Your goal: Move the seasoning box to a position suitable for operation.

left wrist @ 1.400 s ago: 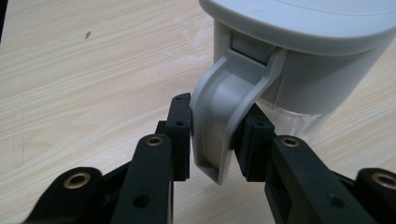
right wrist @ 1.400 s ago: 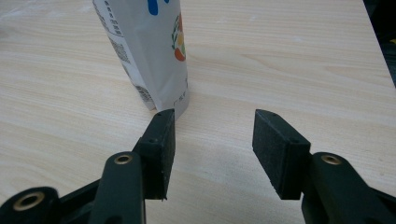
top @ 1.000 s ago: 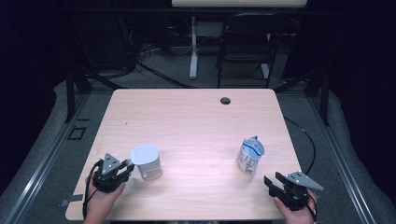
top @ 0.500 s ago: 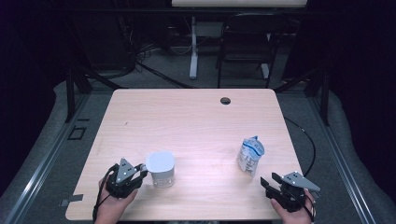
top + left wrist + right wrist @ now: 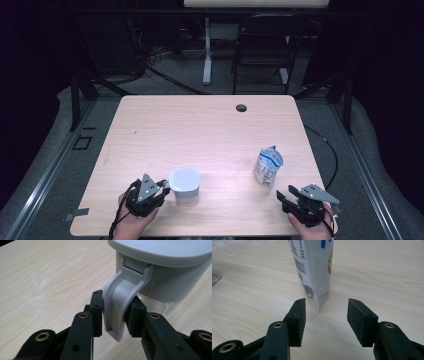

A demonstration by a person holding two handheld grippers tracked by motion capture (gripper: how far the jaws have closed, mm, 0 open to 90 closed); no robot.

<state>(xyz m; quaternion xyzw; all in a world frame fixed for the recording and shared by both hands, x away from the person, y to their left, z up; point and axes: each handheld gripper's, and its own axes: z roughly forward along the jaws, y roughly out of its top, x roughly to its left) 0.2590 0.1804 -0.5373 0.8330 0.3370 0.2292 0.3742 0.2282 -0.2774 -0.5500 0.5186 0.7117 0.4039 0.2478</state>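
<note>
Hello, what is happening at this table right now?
A person works at a wooden table with tongs in each hand. The left tongs are clamped on the grey handle of a lidded white jug near the front edge. The right tongs are open, aimed at an upright printed pouch just ahead, not touching it.

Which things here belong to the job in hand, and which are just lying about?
In the job:
- jug, handle clamped by left gripper
- pouch, ahead of open right gripper

Lying about:
- chair
- table hole
</note>
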